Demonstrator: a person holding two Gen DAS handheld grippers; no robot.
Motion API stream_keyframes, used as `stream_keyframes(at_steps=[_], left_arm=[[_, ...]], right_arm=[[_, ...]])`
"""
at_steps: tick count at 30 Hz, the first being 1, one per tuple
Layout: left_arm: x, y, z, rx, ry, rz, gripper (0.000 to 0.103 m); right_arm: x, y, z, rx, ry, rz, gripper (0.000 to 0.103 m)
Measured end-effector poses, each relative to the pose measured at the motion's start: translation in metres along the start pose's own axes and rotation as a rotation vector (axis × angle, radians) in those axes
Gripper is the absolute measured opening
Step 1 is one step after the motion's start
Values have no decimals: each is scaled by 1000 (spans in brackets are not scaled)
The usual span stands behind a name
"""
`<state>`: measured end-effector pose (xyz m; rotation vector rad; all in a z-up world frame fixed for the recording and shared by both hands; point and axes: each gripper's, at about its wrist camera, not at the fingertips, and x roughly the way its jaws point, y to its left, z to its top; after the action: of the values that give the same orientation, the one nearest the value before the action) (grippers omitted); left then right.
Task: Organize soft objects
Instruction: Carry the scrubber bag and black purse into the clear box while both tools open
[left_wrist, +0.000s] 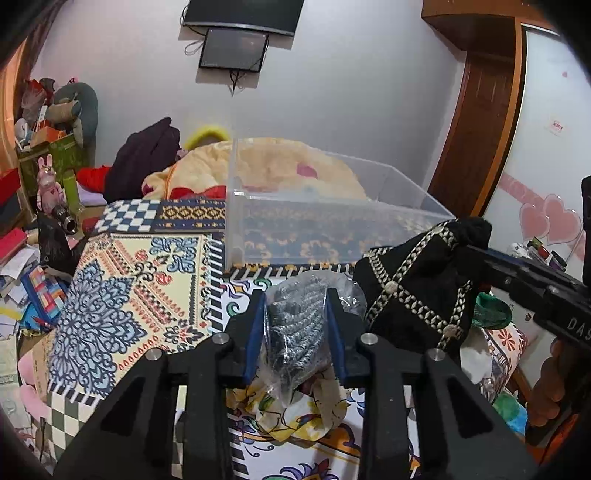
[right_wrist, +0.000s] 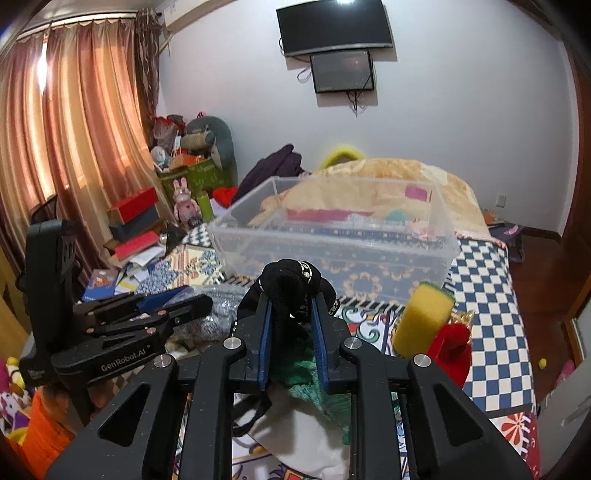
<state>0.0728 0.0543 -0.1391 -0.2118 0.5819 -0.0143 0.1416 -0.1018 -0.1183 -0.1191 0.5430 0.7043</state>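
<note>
My left gripper (left_wrist: 295, 299) is shut on a steel wool scrubber in a clear plastic bag (left_wrist: 295, 328), held above the patterned bedspread (left_wrist: 140, 280). My right gripper (right_wrist: 290, 299) is shut on a black cloth hat with gold trim (right_wrist: 291, 282); in the left wrist view the hat (left_wrist: 417, 288) hangs from the right gripper (left_wrist: 476, 251) at the right. A clear plastic bin (left_wrist: 325, 218) stands on the bed just beyond both grippers; it also shows in the right wrist view (right_wrist: 332, 243).
A yellow sponge (right_wrist: 421, 317) and a red object (right_wrist: 450, 343) lie right of my right gripper. Green knit cloth (right_wrist: 314, 384) and white fabric (right_wrist: 306, 439) lie beneath it. A floral cloth (left_wrist: 299, 410) lies under my left gripper. Clutter fills the floor at left (right_wrist: 140, 243).
</note>
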Motion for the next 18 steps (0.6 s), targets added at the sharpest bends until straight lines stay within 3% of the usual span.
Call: stream_keyframes(at_steps=[9, 18], left_arm=[[-24, -5, 21, 6, -77, 13, 29], [-32, -13, 62, 42, -140, 41, 29]], right_arm=[[-22, 2, 27, 7, -107, -19, 18], [-36, -9, 63, -11, -202, -78, 18]])
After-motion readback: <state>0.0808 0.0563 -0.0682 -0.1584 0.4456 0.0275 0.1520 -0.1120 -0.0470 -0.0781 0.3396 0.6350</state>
